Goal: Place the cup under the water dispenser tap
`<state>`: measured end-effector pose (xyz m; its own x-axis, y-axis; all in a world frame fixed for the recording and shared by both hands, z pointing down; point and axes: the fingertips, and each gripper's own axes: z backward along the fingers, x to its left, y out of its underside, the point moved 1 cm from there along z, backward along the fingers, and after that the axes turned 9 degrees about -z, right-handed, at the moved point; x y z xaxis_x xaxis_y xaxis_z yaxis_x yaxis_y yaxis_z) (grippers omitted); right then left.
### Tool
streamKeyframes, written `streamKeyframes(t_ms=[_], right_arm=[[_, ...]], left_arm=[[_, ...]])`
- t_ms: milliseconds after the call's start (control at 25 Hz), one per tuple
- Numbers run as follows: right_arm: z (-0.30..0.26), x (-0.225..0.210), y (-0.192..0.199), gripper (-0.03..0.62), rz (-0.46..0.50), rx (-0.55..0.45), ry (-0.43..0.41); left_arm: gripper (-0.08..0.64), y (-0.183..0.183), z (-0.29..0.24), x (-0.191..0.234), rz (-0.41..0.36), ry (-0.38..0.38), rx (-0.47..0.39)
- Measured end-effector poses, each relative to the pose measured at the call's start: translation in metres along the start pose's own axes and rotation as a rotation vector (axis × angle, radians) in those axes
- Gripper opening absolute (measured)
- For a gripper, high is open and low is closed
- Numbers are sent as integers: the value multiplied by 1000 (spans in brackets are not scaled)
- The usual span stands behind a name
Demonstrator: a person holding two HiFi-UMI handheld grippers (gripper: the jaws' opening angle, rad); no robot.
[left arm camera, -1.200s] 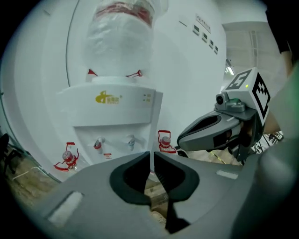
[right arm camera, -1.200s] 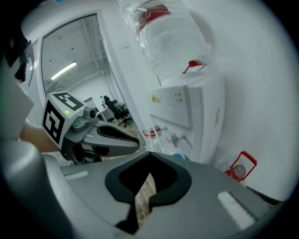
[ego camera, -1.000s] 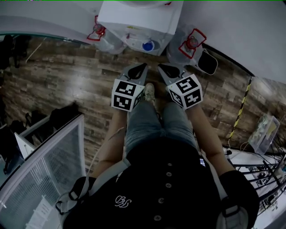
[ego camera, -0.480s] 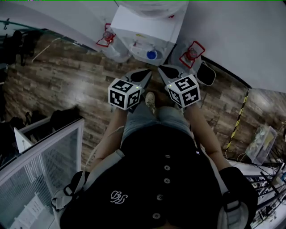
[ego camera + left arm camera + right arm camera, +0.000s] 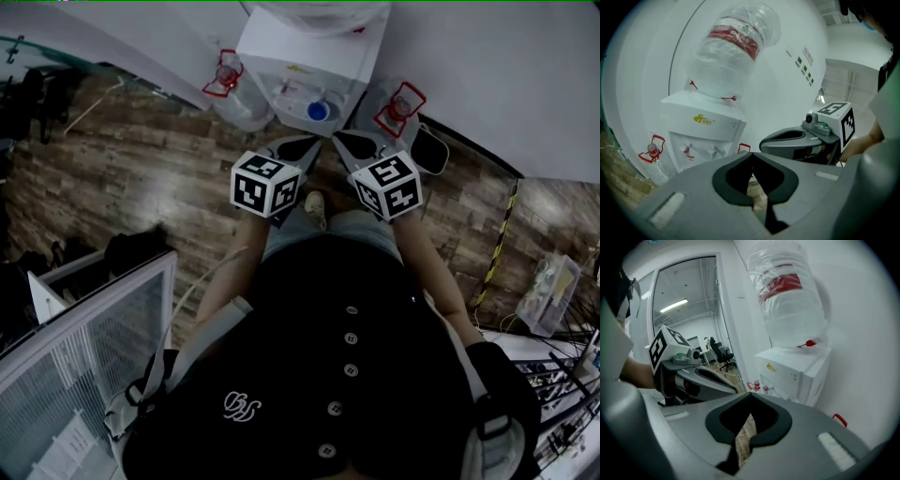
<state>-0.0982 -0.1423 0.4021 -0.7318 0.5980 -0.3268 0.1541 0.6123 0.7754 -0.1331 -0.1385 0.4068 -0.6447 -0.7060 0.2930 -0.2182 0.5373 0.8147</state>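
The left tool (image 5: 298, 146) and the right tool (image 5: 352, 143) are held side by side, close together, both pointing forward and angled downward. Jaws of each tool are closed tip to tip, nothing between them. The left forearm (image 5: 228, 281) and right forearm (image 5: 428, 272) extend forward.

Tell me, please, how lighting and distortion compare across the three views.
Head view: dim overall, the wood floor dark, walls bowed by the wide lens. Left gripper view: bright and evenly lit, dispenser sharp, corners black. Right gripper view: bright too, bottle bulged, door frame curved.
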Motion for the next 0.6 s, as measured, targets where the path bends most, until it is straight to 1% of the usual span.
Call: streamKeyframes(t_ms=[200, 400, 600], right_arm=[[-2, 6, 5, 0, -24, -11, 21], [-1, 7, 13, 0, -47, -2, 47], [1, 12, 21, 0, -72, 0, 61]], left_arm=[[5, 6, 0, -5, 42, 27, 9], [5, 14, 4, -1, 42, 19, 37], [5, 19, 10, 3, 47, 7, 36]])
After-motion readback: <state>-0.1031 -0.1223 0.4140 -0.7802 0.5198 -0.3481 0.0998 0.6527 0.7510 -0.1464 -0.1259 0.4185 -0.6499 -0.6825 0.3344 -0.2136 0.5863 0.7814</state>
